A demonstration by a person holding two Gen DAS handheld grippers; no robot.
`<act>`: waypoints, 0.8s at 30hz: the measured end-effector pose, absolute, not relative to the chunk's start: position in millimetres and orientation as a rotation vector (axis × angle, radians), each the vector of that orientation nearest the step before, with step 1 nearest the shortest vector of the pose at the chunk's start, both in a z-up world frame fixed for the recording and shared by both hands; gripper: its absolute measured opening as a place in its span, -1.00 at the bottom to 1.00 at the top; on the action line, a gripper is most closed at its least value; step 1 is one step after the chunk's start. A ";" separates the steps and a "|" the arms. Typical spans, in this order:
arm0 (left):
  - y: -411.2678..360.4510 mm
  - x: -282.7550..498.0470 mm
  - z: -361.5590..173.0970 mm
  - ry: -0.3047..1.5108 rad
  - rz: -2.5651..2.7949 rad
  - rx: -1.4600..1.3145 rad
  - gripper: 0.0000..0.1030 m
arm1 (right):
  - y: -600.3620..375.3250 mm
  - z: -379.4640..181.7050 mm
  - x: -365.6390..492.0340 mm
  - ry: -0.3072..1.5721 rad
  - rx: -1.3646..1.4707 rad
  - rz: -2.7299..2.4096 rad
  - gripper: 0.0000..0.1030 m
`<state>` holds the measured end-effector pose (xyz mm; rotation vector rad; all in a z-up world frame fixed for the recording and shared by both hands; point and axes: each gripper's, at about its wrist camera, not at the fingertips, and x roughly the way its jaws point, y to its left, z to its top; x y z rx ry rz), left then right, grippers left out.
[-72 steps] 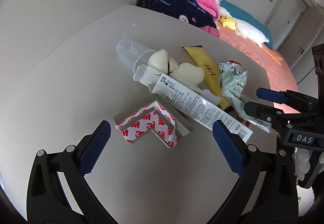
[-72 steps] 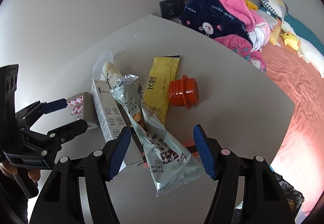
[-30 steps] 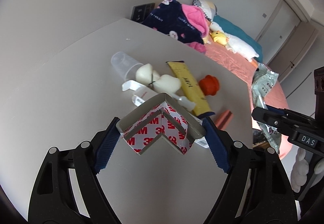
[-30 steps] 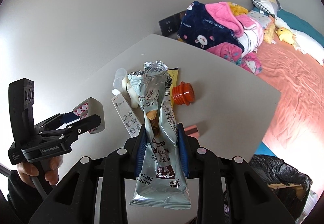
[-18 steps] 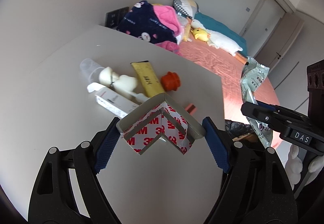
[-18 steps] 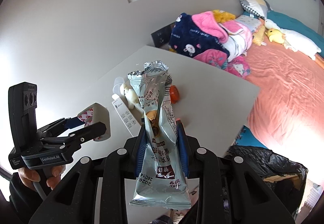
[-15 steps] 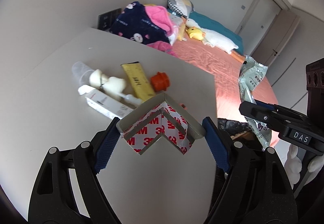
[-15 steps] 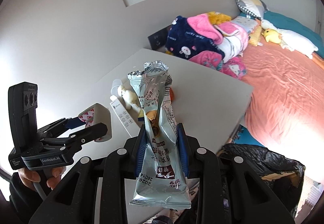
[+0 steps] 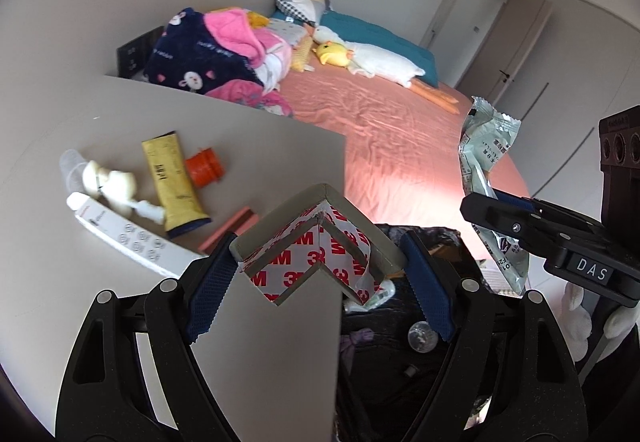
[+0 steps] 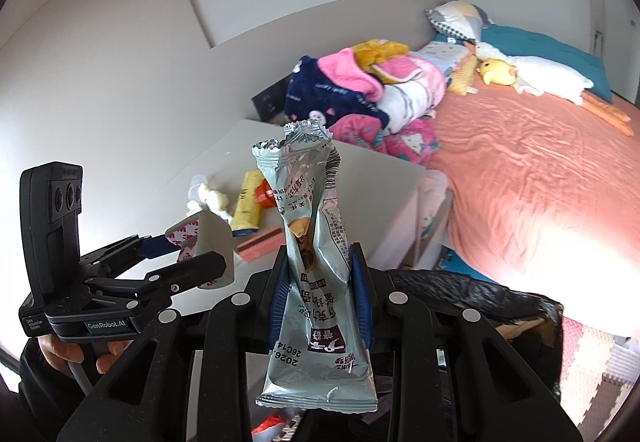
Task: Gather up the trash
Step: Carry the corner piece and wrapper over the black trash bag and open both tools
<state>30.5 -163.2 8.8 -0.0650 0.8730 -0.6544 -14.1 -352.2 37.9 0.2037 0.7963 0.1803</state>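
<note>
A: Status on both grippers?

B: Left gripper [image 9: 318, 274] is clamped wide on the corner guard [image 9: 320, 238], an L-shaped foam piece with red-printed backing tape, one pad on each end. Right gripper [image 10: 320, 298] is closed on the snack wrapper [image 10: 314, 254], which stands upright between its pads.

A: Where are they relative to the bin?

B: The black trash bag [image 9: 404, 326] sits directly below and ahead of the left gripper's right finger, past the table [image 9: 260, 342] edge. The guard straddles that edge. In the right wrist view the bag's rim [image 10: 480, 294] is just behind the right gripper.

A: Anything in the way?

B: The table edge under the left gripper. The right gripper is to the left one's right, well apart.

A: What's left on the table, counted?

B: Ahead-left of the left gripper: one white box [image 9: 124, 236], one yellow sachet [image 9: 172, 182], one orange cap [image 9: 205, 171], one clear cup [image 9: 70, 170], one white crumpled lump [image 9: 110, 182], one pink strip [image 9: 232, 226]. Six items. The bed [image 9: 392, 130] is beyond.
</note>
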 end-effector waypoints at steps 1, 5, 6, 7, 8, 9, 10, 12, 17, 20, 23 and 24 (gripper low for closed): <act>-167.4 29.2 9.4 0.873 -0.662 -0.061 0.53 | -357.3 38.5 -17.2 0.793 0.207 0.172 -0.40; -188.5 22.7 13.3 0.870 -0.705 -0.036 0.53 | -375.3 39.9 -28.1 0.781 0.225 0.140 -0.40; -192.5 21.9 14.2 0.868 -0.713 -0.031 0.53 | -379.6 40.2 -30.0 0.778 0.229 0.132 -0.40; -196.7 21.6 15.1 0.867 -0.722 -0.026 0.53 | -384.3 40.6 -32.6 0.775 0.233 0.122 -0.40; -201.3 22.2 15.6 0.866 -0.732 -0.021 0.53 | -389.1 40.9 -35.3 0.772 0.238 0.112 -0.40; -206.1 22.0 16.3 0.865 -0.742 -0.016 0.53 | -391.7 41.3 -37.7 0.769 0.241 0.106 -0.40; -210.1 21.6 17.0 0.865 -0.750 -0.013 0.53 | -396.4 41.7 -40.6 0.765 0.245 0.096 -0.40; -220.1 20.3 18.6 0.864 -0.773 -0.005 0.53 | -406.4 42.9 -45.9 0.759 0.253 0.076 -0.40; -244.0 15.8 20.6 0.864 -0.823 0.020 0.53 | -428.8 44.6 -57.6 0.747 0.271 0.035 -0.40; -258.0 11.0 21.1 0.867 -0.853 0.038 0.53 | -440.1 45.4 -64.1 0.741 0.282 0.009 -0.40; -271.2 6.0 21.5 0.871 -0.882 0.054 0.53 | -450.6 46.2 -71.2 0.733 0.294 -0.015 -0.40; -274.8 4.2 21.5 0.872 -0.892 0.060 0.53 | -453.6 46.4 -72.9 0.731 0.297 -0.022 -0.40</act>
